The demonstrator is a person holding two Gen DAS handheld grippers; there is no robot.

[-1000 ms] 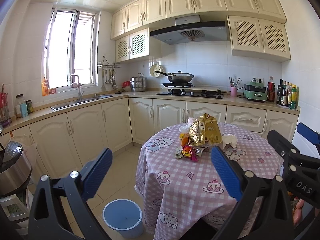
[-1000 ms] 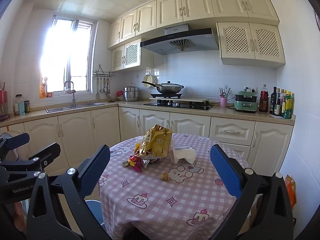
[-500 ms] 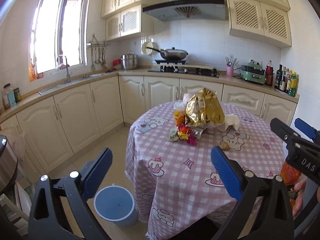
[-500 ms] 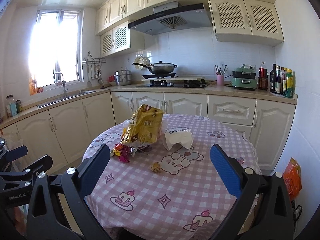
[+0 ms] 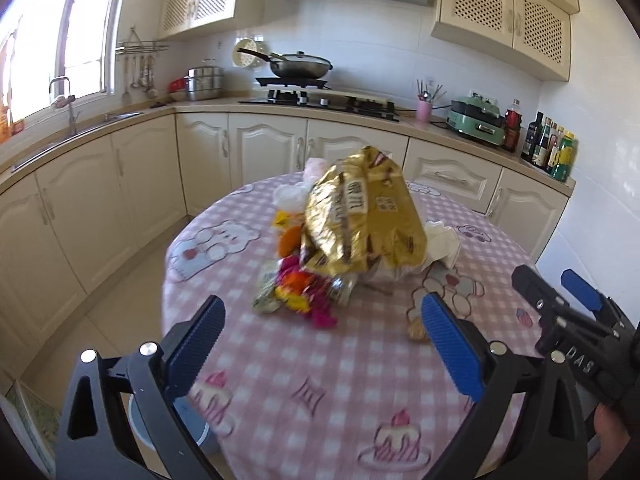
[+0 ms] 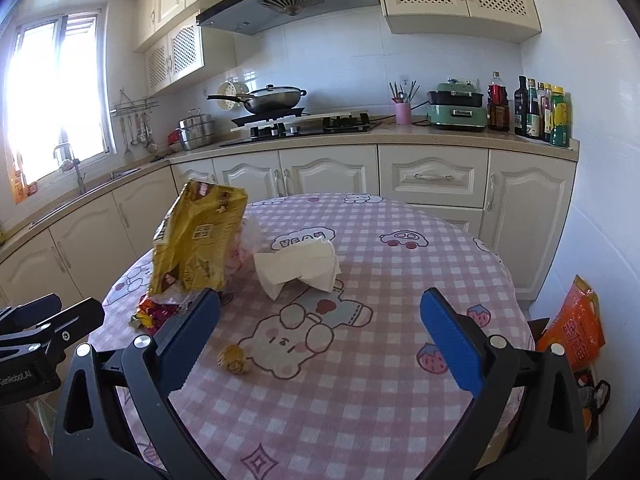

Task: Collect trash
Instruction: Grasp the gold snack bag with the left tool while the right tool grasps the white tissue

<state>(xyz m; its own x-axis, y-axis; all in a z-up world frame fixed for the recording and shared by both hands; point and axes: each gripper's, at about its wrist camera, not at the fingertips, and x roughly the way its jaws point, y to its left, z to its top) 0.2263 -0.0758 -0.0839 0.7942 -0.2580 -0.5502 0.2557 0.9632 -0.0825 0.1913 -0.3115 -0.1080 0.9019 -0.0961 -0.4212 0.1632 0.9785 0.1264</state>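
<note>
A crumpled gold snack bag stands on the round table with a pink checked cloth. Small colourful wrappers lie at its foot. It also shows in the right wrist view, beside a crumpled white tissue and a small brown crumpled ball. My left gripper is open and empty, short of the wrappers. My right gripper is open and empty above the cloth, with the ball near its left finger. A light blue bin stands on the floor, mostly hidden by my left gripper.
Cream kitchen cabinets and a counter run behind the table, with a hob and wok. Bottles stand at the counter's right end. An orange bag lies on the floor at the right of the table.
Both grippers have moved forward and down toward the table, so the trash looks larger and closer. Both stay open and empty.
</note>
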